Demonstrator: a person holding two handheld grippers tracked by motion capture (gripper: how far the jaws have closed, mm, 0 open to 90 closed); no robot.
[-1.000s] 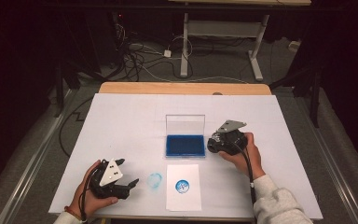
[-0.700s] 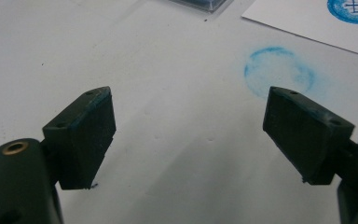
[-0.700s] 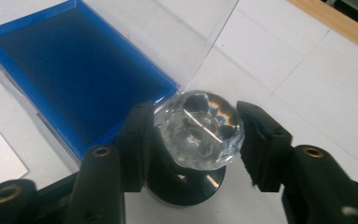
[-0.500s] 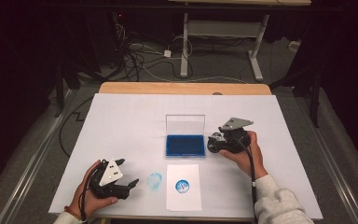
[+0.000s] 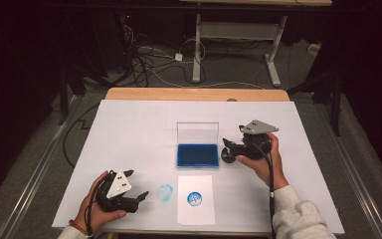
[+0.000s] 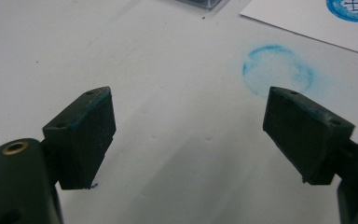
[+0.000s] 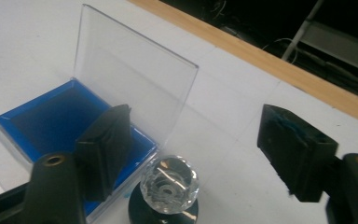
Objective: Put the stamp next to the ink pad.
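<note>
A blue ink pad (image 5: 197, 155) (image 7: 42, 116) lies mid-table, its clear lid (image 5: 197, 133) (image 7: 130, 70) standing upright. Just right of it a stamp with a faceted crystal knob (image 7: 169, 184) (image 5: 226, 158) stands on its dark base. My right gripper (image 5: 229, 147) (image 7: 196, 116) hovers over the stamp; its jaws have just been opening, and the knob sits low between the pads, untouched. At the front left my left gripper (image 5: 140, 200) (image 6: 189, 95) rests open with nothing in it. Ahead of it is a blue ring smudge (image 5: 165, 193) (image 6: 279, 49).
A white sheet (image 5: 195, 214) (image 6: 307, 23) with a round blue stamp print (image 5: 195, 198) (image 6: 354, 7) lies in front of the ink pad. The white table cover ends at a wooden far edge (image 5: 194, 94) (image 7: 261, 60). Cables and desk legs lie on the floor beyond.
The right gripper's jaws have spread apart, leaving the stamp standing free beside the ink pad. The left hand and its gripper have kept still.
</note>
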